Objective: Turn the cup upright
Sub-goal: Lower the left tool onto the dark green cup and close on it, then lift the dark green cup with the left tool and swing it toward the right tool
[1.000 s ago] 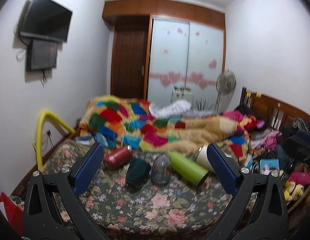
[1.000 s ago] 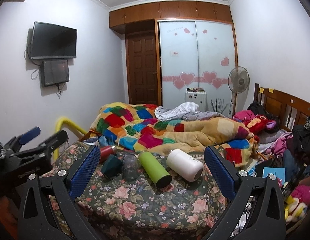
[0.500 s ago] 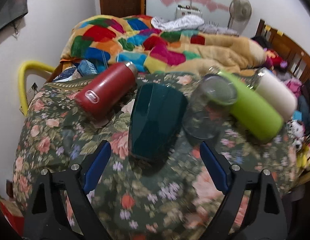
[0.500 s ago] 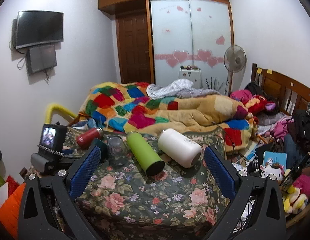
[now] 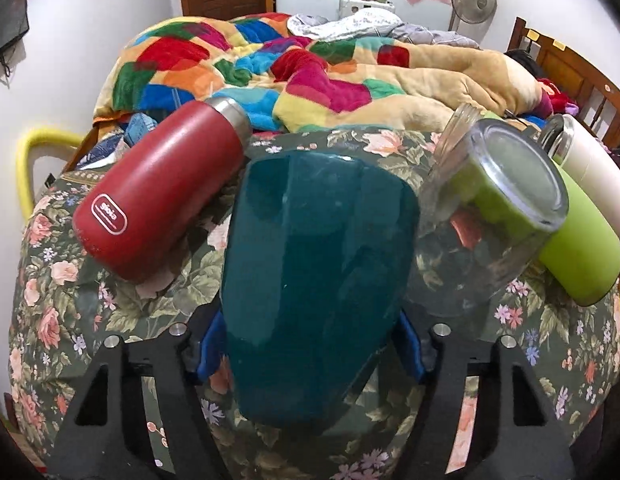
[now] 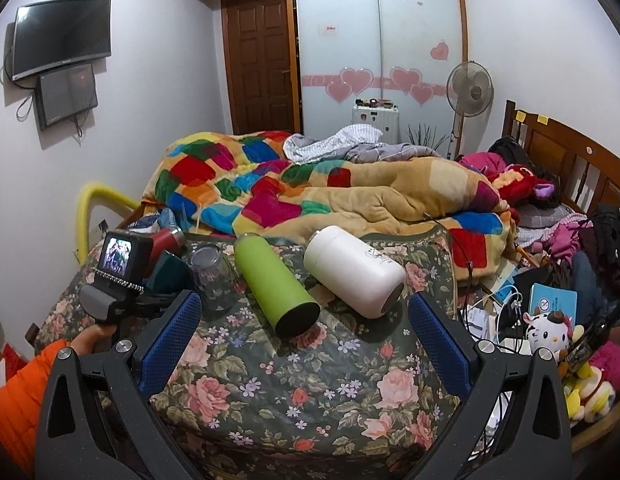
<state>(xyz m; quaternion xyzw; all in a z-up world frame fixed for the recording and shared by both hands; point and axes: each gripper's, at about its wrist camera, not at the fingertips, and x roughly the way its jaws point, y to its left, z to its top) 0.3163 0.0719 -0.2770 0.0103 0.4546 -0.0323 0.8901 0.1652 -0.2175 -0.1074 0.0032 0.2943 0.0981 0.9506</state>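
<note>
Left tongs (image 5: 310, 344) clenched on the teal cup (image 5: 317, 280), centre of the left wrist view; blue pads (image 5: 212, 340) press its sides low down; cup looks inverted, wide mouth toward the camera, narrow base pointing away, resting on or just above the floral bedspread (image 5: 110, 304); can't tell which. Right tongs (image 6: 306, 320) released, holding nothing, over the bedspread at lower centre of the right wrist view, well apart from the cup.

Step in hand, I'd say: lift & rotate. Tips: keep squeeze firm, glazed surface prob. slick; raise clear of the soft bed before turning the wrist; red bottle (image 5: 162, 192) touching at left & glass jar (image 5: 489, 216) just beside at right, so go up first, not sideways; set down base-first on a flat patch, soft bedding may tip it.
</note>
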